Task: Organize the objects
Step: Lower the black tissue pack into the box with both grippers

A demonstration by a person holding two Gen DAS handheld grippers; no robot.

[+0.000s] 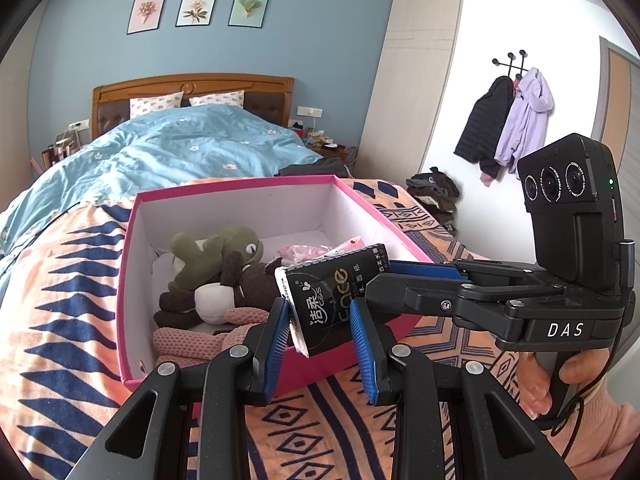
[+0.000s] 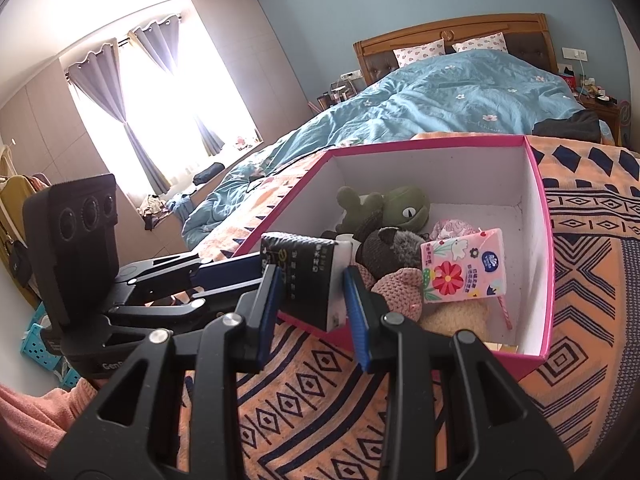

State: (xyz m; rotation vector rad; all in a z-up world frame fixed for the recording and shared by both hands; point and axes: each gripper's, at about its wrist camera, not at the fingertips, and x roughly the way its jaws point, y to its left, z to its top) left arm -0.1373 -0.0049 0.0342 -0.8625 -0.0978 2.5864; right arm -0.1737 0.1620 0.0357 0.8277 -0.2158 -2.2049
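A black tissue pack [image 1: 332, 288] [image 2: 308, 264] hangs just above the near rim of the pink box [image 1: 236, 187] [image 2: 538, 200] on the bed. My left gripper [image 1: 320, 314] [image 2: 258, 270] is shut on it, blue pads against its sides. My right gripper [image 2: 310, 286] [image 1: 382, 278] grips the same pack from the other end. Inside the box lie a green frog plush [image 1: 224, 248] [image 2: 400, 204], a brown plush [image 1: 244, 284] [image 2: 384, 248], a pink knitted plush [image 1: 192, 340] [image 2: 400, 284] and a pink flowered tissue pack [image 2: 464, 268].
The box sits on an orange and navy patterned blanket [image 1: 60, 300] [image 2: 592, 272]. A blue floral duvet [image 1: 180, 148] covers the bed behind it. Jackets [image 1: 516, 120] hang on the right wall. A person's hand [image 1: 536, 384] holds the right gripper's handle.
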